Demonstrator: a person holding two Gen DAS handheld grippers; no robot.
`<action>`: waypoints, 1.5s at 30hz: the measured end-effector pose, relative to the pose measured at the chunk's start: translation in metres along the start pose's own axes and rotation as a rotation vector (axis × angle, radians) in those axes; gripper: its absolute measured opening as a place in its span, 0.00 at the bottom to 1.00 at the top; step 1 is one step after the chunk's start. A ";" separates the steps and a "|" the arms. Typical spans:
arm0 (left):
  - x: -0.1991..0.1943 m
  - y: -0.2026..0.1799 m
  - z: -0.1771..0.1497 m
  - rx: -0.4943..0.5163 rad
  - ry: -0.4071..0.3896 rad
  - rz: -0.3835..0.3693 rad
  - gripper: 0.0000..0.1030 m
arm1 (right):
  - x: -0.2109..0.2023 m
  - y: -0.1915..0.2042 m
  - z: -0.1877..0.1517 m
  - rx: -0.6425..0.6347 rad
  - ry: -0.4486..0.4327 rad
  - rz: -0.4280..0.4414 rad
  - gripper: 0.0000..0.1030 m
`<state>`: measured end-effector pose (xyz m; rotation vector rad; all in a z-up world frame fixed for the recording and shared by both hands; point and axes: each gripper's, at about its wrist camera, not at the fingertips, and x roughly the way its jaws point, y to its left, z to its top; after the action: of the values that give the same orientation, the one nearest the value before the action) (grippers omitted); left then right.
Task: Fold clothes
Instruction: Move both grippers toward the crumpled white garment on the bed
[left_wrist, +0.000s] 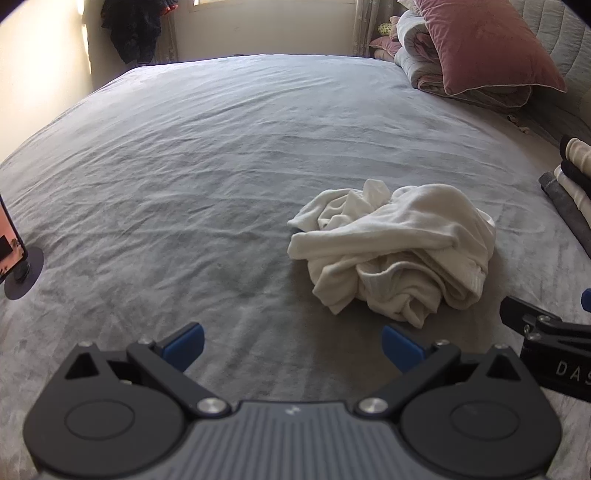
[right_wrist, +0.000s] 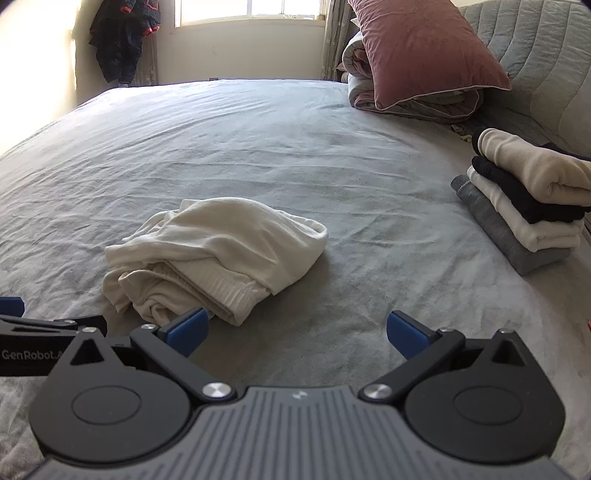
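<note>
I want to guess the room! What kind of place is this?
Most likely a bedroom: a big bed with a grey sheet, a pink pillow on rolled bedding, and a stack of folded clothes.

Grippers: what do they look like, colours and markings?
Both match: left gripper and right gripper have black linkage arms, round black hubs, silver pivot screws, a ribbed grey body and blue pads on the jaws. White lettering on the sides reads partly "DAS" and "GenRobot". No cables or sleeves visible.

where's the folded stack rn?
The folded stack sits at the right edge of the bed, right of the crumpled white garment and in front of the pink pillow.
</note>
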<state>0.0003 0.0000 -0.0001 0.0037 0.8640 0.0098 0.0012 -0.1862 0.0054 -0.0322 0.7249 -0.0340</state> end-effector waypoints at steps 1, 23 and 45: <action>0.001 0.000 0.000 0.000 0.000 0.001 1.00 | 0.001 0.000 0.000 0.001 0.001 0.000 1.00; 0.032 0.008 0.015 -0.012 0.049 0.009 1.00 | 0.034 -0.001 0.001 0.016 0.060 -0.007 1.00; 0.070 0.003 0.010 0.077 0.093 0.011 1.00 | 0.076 -0.013 -0.008 -0.041 0.205 0.053 1.00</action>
<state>0.0538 0.0038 -0.0467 0.0804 0.9572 -0.0131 0.0524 -0.2026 -0.0505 -0.0489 0.9312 0.0284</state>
